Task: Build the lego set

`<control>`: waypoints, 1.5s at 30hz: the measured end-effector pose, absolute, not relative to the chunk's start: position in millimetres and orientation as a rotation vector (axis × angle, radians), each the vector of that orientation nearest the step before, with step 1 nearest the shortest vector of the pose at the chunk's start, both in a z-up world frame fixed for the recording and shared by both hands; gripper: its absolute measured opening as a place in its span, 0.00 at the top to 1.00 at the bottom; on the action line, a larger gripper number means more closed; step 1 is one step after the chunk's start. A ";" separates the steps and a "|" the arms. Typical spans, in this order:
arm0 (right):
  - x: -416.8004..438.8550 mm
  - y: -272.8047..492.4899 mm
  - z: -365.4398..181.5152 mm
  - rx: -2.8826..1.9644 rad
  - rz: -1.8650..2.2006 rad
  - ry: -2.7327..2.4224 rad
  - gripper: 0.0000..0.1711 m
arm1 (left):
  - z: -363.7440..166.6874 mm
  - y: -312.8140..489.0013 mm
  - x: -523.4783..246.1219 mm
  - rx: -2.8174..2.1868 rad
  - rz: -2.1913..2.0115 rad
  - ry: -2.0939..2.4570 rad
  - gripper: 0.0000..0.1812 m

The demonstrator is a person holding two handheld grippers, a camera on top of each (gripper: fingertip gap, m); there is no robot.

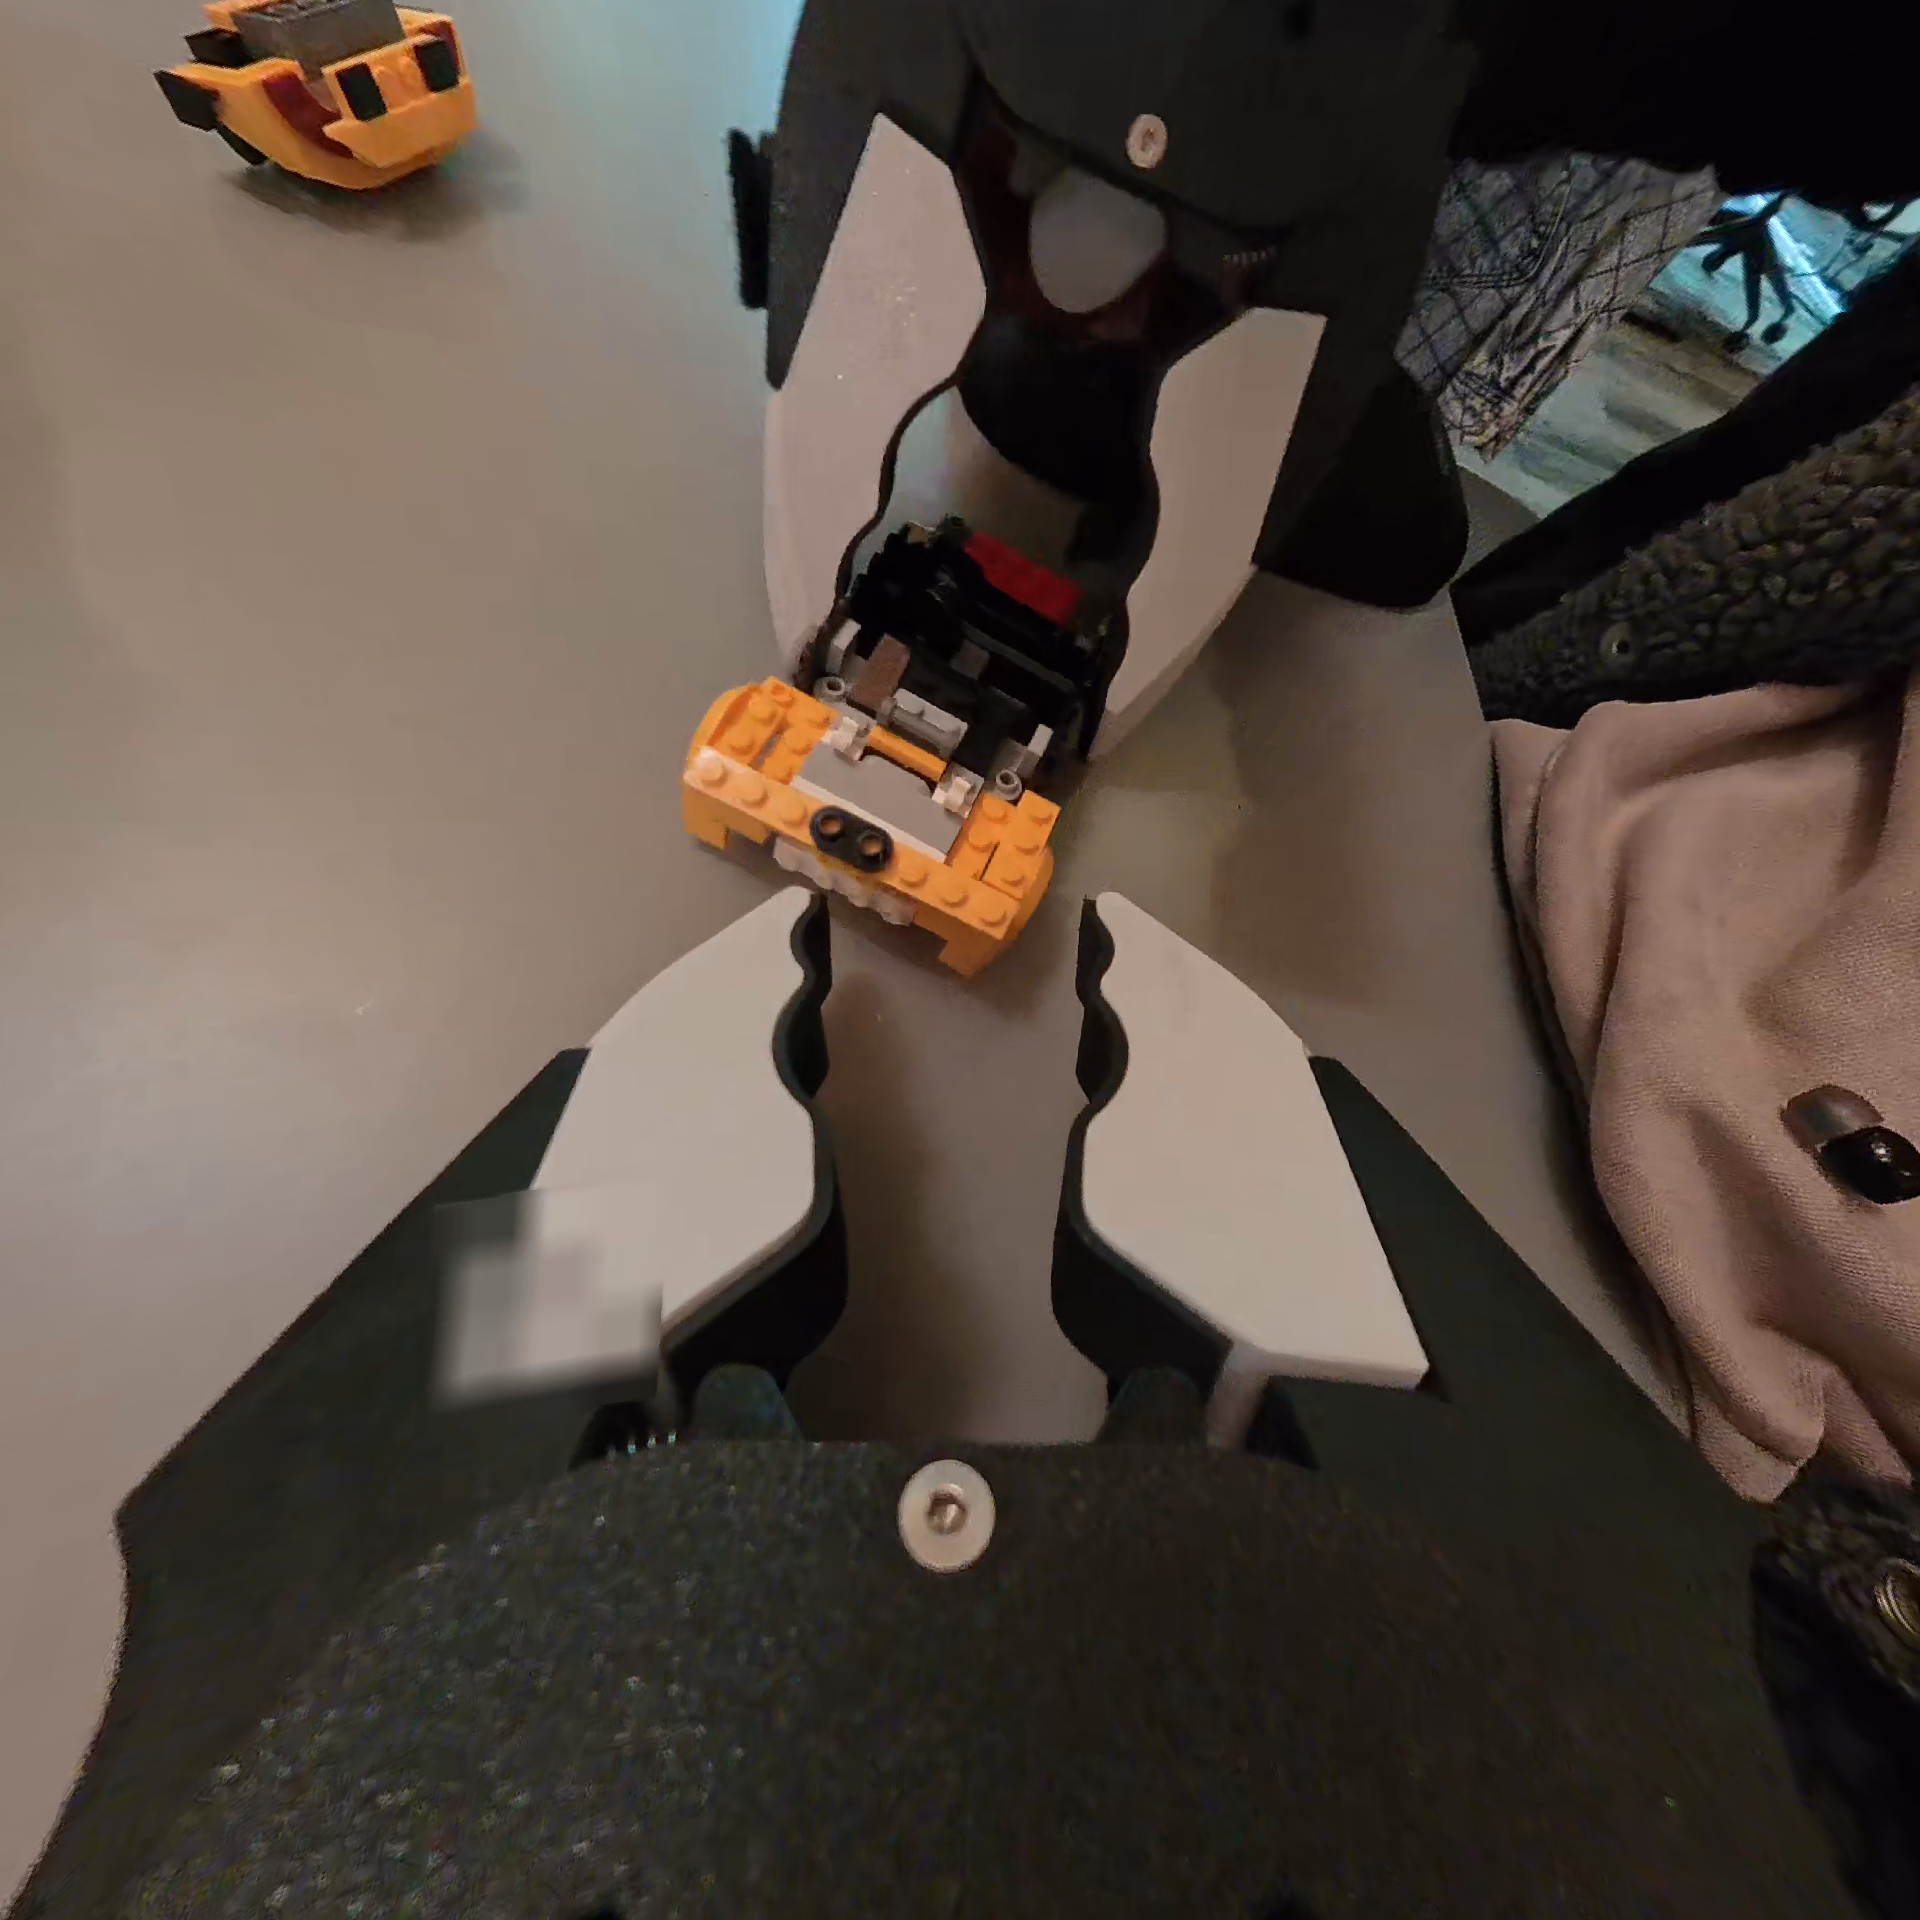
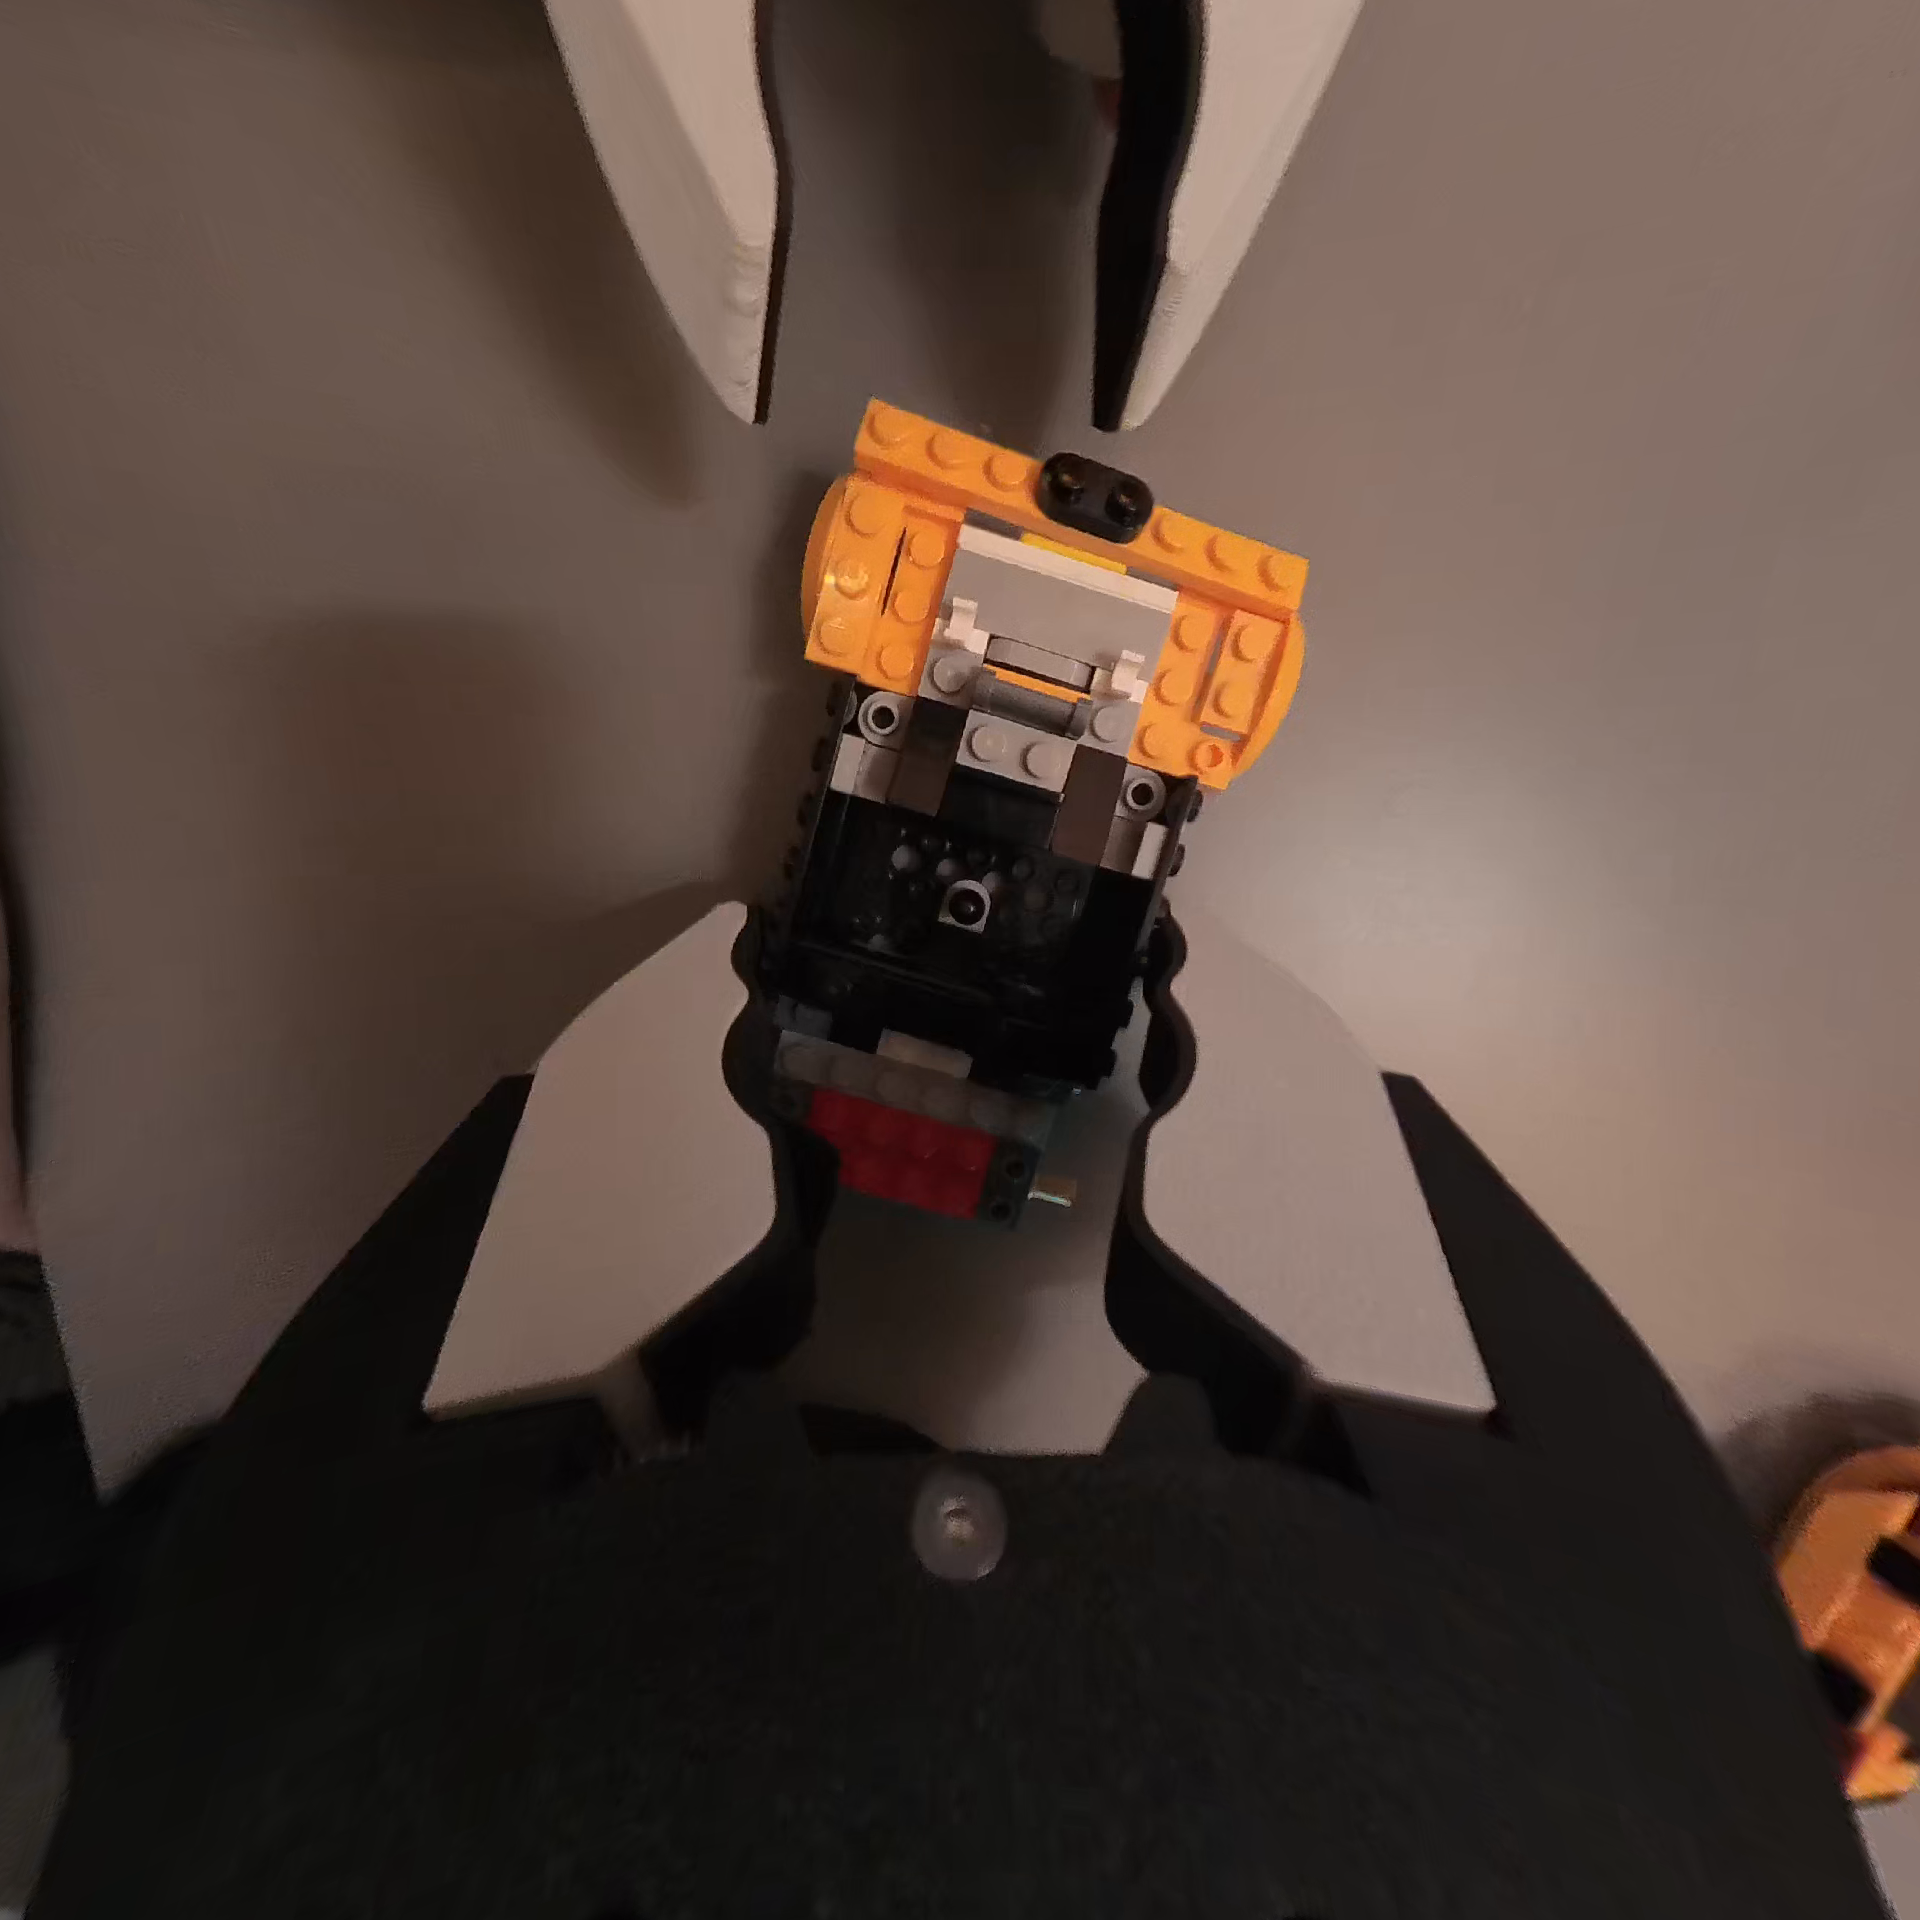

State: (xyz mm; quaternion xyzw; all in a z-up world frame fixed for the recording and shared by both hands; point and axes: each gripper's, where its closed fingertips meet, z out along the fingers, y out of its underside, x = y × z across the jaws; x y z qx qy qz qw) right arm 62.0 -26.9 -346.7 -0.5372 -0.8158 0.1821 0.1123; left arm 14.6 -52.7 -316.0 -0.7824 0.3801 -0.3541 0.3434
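Observation:
A lego build with an orange studded front, a black body and a red brick at the rear rests on the grey table. A small black two-hole piece sits on its front edge. My right gripper is shut on the black body of the build; in the left wrist view it reaches in from the top. My left gripper is open and empty, its tips just short of the orange front. In the right wrist view it shows at the top, near the black piece.
A second orange and black lego assembly sits apart at the far left of the table; it also shows in the right wrist view at the lower right edge. A person's beige garment and dark fleece sleeve lie at the right. Spacing between my two grippers at the tips: around 7 cm.

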 end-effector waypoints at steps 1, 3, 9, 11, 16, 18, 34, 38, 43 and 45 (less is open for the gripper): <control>62.0 -25.2 -346.8 -1.531 0.538 -2.435 0.60 | -315.6 -52.6 14.6 -2.032 -0.927 0.984 0.75; 62.3 -21.4 -346.9 -1.439 0.539 -2.518 0.60 | -314.5 -52.2 14.1 -2.025 -0.942 0.980 0.75; 65.2 -13.3 -346.8 -1.175 0.505 -2.751 0.60 | -314.9 -54.0 14.1 -2.018 -0.932 1.005 0.75; 64.6 -11.5 -347.2 -1.116 0.490 -2.780 0.60 | -314.2 -51.8 12.7 -2.029 -0.953 0.976 0.76; 63.5 -12.2 -347.2 -1.072 0.533 -2.751 0.60 | -308.4 -34.4 0.9 -2.070 -1.092 0.739 0.76; 63.5 -12.2 -346.6 -1.083 0.574 -2.710 0.60 | -305.1 -26.9 -5.7 -2.070 -1.147 0.631 0.76; 56.7 -14.4 -329.2 -1.189 0.974 -2.323 0.61 | -287.1 -16.9 -5.0 -2.049 -1.461 0.350 0.77; 49.2 -9.2 -311.9 -1.149 1.024 -2.181 0.61 | -273.3 -15.2 -5.1 -2.006 -1.556 0.228 0.75; 40.1 -7.7 -295.6 -1.083 1.007 -2.038 0.61 | -254.6 -9.5 -5.2 -1.969 -1.566 0.105 0.74; 37.6 -7.9 -292.5 -1.074 0.991 -2.006 0.61 | -252.2 -7.2 -6.7 -1.980 -1.545 0.071 0.76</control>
